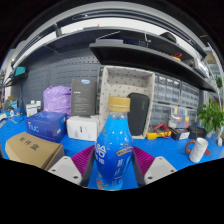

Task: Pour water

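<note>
So the bottle (pixel 116 150) stood upright between the two fingers of the gripper (pixel 112 168), at about 6 o'clock on the table (pixel 170 150). A cardboard box (pixel 33 150) lay at 8 o'clock, just left of the fingers, with a tissue pack (pixel 46 125) behind it. Further back at 10 o'clock sat a bagged roll pack (pixel 57 99), and a dark box (pixel 84 96) right beside it. A mug (pixel 198 149) stood at 3 o'clock, a potted plant (pixel 211 117) just behind it. Shelves (pixel 150 58) ran overhead at 1 o'clock.

Bright, even light; perhaps fisheye-bent edges.
</note>
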The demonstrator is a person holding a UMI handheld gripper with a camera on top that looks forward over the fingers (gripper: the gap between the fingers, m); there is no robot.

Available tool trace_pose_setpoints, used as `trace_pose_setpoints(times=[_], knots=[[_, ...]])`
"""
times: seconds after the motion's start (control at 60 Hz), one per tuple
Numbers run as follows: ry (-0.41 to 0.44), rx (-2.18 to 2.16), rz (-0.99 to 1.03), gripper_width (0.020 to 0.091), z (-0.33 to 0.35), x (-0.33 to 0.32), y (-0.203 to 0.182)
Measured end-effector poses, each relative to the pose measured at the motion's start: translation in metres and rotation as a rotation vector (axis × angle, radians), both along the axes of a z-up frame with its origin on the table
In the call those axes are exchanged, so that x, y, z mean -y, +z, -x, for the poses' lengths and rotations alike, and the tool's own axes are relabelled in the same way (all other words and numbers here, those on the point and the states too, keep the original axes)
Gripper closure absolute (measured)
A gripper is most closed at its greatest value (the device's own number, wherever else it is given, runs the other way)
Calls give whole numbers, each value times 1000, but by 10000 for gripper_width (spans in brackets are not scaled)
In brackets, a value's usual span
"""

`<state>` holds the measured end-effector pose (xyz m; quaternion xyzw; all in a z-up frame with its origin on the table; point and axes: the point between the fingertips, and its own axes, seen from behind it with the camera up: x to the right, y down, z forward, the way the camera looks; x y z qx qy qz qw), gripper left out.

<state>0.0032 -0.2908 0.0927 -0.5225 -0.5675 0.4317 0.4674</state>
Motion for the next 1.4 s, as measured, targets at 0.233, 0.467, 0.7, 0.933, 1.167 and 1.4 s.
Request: trace_pose_setpoints(times=[0.233,0.467,0.7,0.933,1.167,1.4], knots=[[33,-71,13,655,6,2,1],[82,-28,71,697,8,-2,0],[18,0,397,696,10,-76,36],[-94,32,985,697,15,-187,71],[-195,76,1523,696,20,-251,71],[-242,176,1879,696,23,-267,55]])
